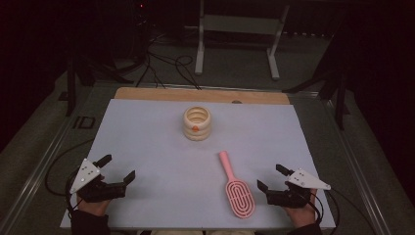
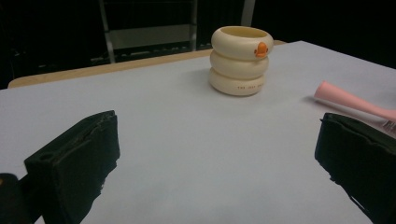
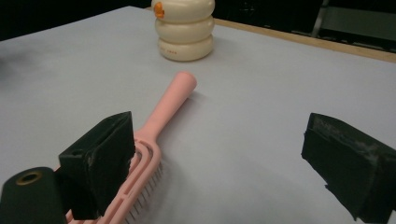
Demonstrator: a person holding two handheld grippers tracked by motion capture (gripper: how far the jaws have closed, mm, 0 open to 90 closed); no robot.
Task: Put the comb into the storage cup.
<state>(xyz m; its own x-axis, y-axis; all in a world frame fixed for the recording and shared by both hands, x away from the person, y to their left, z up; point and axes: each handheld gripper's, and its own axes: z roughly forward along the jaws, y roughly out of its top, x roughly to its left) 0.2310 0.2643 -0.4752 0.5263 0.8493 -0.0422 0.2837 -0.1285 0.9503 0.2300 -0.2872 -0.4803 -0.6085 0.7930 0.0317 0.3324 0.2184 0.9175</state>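
Observation:
A pink hairbrush (image 1: 237,187) lies flat on the white table sheet (image 1: 147,147), handle pointing away toward the far side. Beyond it stands a cream ribbed cup (image 1: 196,123) with an orange mark, upright near the table's middle back. My left gripper (image 1: 117,169) rests at the near left, open, nothing between its jaws. My right gripper (image 1: 272,177) sits at the near right, just right of the brush head, also open and empty. In the right gripper view the hairbrush (image 3: 159,126) runs past the left jaw, and the cup (image 3: 185,29) stands behind it. The left gripper view has the cup (image 2: 241,60) ahead and the brush handle (image 2: 352,100) at the right.
A wooden strip (image 1: 200,95) edges the table's far side. Behind it on the dark floor are a metal stand (image 1: 237,34) and loose cables (image 1: 166,66). Metal rails run along both table sides.

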